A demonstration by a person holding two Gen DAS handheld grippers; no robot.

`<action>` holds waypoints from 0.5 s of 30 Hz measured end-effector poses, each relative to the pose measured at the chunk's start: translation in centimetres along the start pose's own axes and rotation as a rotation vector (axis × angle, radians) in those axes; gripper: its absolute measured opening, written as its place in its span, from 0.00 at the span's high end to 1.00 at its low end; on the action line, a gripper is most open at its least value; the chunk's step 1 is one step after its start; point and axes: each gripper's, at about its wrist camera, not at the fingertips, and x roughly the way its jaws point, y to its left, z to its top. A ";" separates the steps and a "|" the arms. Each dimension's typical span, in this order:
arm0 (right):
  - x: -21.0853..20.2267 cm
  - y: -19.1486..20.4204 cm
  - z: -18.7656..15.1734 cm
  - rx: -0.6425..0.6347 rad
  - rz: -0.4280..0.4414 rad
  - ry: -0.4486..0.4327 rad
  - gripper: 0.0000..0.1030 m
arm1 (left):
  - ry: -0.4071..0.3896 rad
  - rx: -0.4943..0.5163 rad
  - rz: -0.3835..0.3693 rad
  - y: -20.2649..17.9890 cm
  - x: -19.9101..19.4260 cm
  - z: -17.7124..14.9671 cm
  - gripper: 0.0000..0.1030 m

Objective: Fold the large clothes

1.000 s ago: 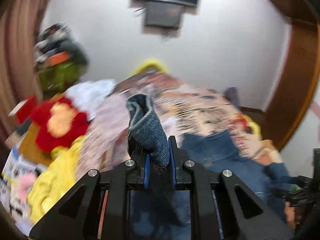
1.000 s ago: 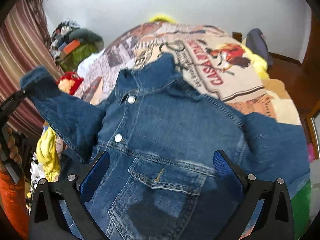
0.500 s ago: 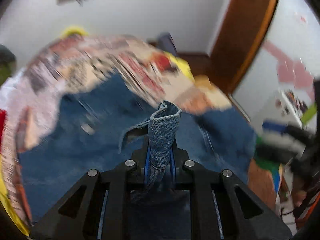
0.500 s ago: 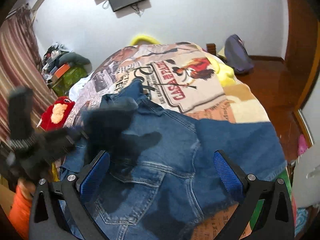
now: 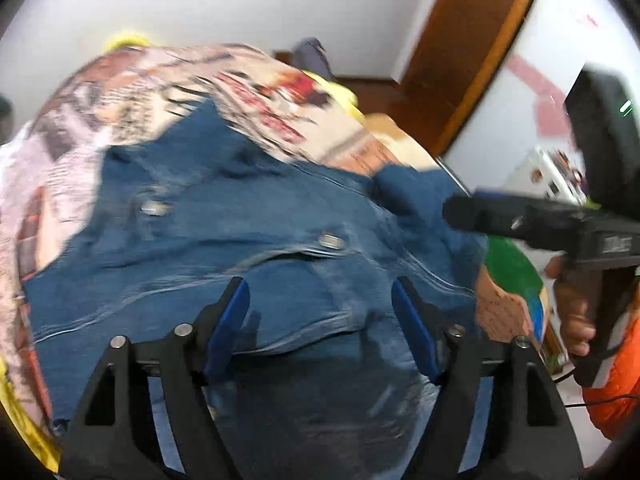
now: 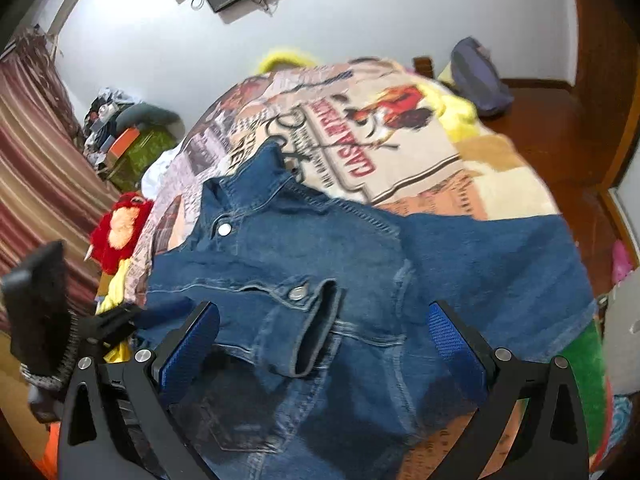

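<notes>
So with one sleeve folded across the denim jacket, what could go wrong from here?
1. The sleeve cuff lies loosely across the denim jacket chest; it may slide off when the other side is folded.
2. The left tool is opening right above the cloth, nothing between its pads, and could snag it.
3. The far sleeve nears the bed's edge and might slip off.

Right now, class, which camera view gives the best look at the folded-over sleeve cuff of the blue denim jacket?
The right wrist view: the sleeve cuff of the blue denim jacket lies sharp and whole across the front, its opening visible. The left wrist view is motion-blurred; it shows denim and snap buttons, but no cuff I can pick out.
</notes>
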 end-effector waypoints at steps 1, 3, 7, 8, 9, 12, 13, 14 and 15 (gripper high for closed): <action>0.7 0.2 0.1 0.002 0.011 0.019 0.00 | -0.022 -0.016 0.031 1.3 -1.0 -0.2 0.18; 2.6 0.7 0.1 0.011 0.037 0.071 0.00 | -0.054 -0.048 0.098 3.8 -2.4 -0.9 0.11; 7.2 1.5 -0.3 0.015 0.035 0.185 0.00 | -0.028 -0.124 0.235 9.3 -3.7 -3.2 0.11; 8.0 1.6 -0.5 0.013 0.034 0.205 0.00 | -0.016 -0.151 0.250 10.7 -3.8 -4.0 0.11; 9.1 1.8 -0.7 0.015 0.031 0.231 0.00 | -0.002 -0.179 0.263 12.1 -3.8 -4.7 0.11; 11.8 2.3 -1.2 0.015 0.015 0.289 0.04 | 0.024 -0.262 0.315 15.7 -4.0 -6.9 0.11; 12.4 2.5 -1.3 0.013 0.005 0.298 0.07 | 0.030 -0.288 0.328 16.7 -4.2 -7.7 0.11; 13.0 2.6 -1.4 0.007 -0.006 0.306 0.13 | 0.036 -0.306 0.342 17.6 -4.3 -8.3 0.11; 13.5 2.8 -1.5 -0.008 -0.022 0.308 0.19 | 0.039 -0.321 0.357 18.2 -4.5 -9.0 0.11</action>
